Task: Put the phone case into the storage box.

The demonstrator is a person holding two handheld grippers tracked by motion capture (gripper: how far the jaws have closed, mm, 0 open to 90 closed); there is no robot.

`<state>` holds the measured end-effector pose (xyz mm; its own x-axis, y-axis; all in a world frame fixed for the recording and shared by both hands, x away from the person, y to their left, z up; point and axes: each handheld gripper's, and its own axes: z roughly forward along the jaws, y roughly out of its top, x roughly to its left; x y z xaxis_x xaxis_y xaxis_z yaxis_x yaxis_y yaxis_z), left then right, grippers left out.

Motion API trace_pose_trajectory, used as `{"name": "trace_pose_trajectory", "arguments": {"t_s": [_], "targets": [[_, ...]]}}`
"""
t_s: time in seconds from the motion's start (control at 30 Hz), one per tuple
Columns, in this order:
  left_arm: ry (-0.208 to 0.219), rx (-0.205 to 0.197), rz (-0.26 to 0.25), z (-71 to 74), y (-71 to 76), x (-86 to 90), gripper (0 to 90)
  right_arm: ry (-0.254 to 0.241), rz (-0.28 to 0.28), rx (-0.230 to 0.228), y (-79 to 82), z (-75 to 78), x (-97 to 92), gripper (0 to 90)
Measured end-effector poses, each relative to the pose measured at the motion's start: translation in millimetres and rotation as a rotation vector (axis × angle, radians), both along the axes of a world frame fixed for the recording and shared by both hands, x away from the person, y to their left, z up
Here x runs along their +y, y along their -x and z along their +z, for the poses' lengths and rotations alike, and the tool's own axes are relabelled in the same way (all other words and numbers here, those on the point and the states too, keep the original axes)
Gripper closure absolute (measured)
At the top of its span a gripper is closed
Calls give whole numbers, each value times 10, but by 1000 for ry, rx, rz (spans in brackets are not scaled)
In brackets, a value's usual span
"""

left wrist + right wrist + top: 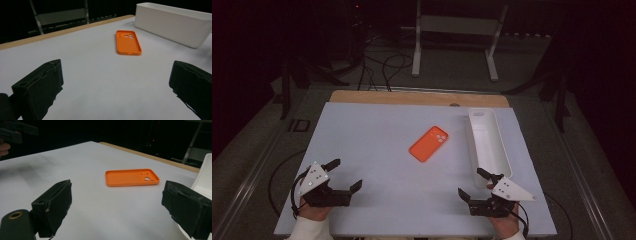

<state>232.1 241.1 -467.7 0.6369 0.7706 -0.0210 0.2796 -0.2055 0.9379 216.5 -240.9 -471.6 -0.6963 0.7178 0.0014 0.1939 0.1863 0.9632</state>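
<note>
So both grippers are parked at the near edge of the table, one at each corner. The left gripper (341,174) and the right gripper (473,183) both have their jaws spread wide with nothing between them, which looks to me like a ready stance, both angled in toward the middle.

What they're aimed at is the orange phone case (429,144). It's lying flat, hollow side up, roughly mid-table and a bit right of center, with the camera cutouts at the far end. The long white bin (488,141) sits just to its right, running front to back along the right edge of the white mat (362,150). My guess is the case goes in there, since it's the only container around.

Room-wise it's easy: open mat all round the case, and the gap to the bin wall looks clear. The right gripper is close to the bin's near end, though; from the high view I can't quite tell if it's touching. The case walls are low and thin, so an edge pinch seems the likely way in.
</note>
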Motion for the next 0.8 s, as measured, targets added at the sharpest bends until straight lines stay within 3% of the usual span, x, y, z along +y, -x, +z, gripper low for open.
{"name": "trace_pose_trajectory", "arguments": {"t_s": [0.8], "targets": [[-26,34,11,47,-61,-108,0,3,14,4,15,-21,68,91]]}}
